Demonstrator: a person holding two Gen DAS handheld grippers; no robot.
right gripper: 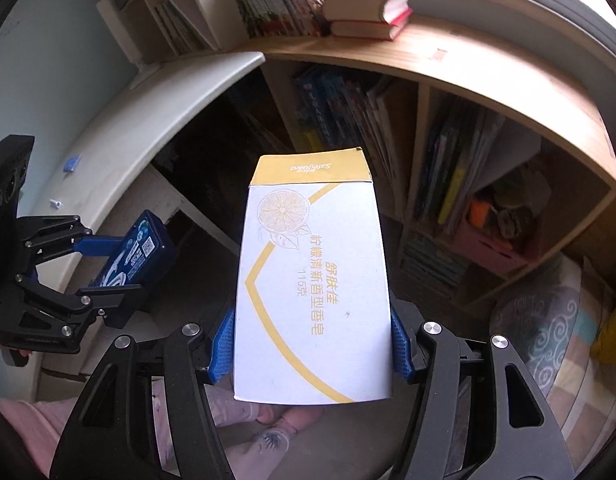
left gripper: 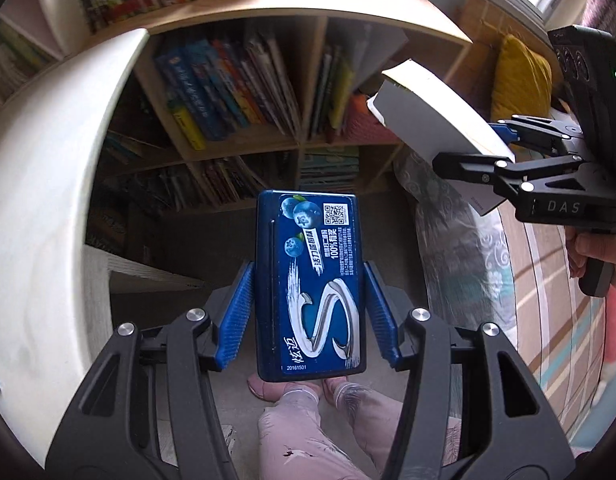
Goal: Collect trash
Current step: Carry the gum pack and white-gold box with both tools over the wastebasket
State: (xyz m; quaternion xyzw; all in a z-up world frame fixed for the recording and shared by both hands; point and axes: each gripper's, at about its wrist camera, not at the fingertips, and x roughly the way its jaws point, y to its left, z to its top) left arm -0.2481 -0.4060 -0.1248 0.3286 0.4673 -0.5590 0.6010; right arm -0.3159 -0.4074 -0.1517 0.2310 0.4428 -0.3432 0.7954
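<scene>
Both wrist cameras look forward and downward, close along their fingers, toward the tall wooden book-filled bookshelf (left gripper: 244, 92) (right gripper: 447, 140); each view catches the opposite gripper.

Soap box (right gripper: 312, 280) hides the right fingers' (right gripper: 401, 350) inner faces.

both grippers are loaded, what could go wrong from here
The left gripper holds the blue gum box only by its lower half, so it might tip or slip out. The right gripper squeezes a light soap carton that may crush. No bin is in view, so either could drop onto the floor.
</scene>
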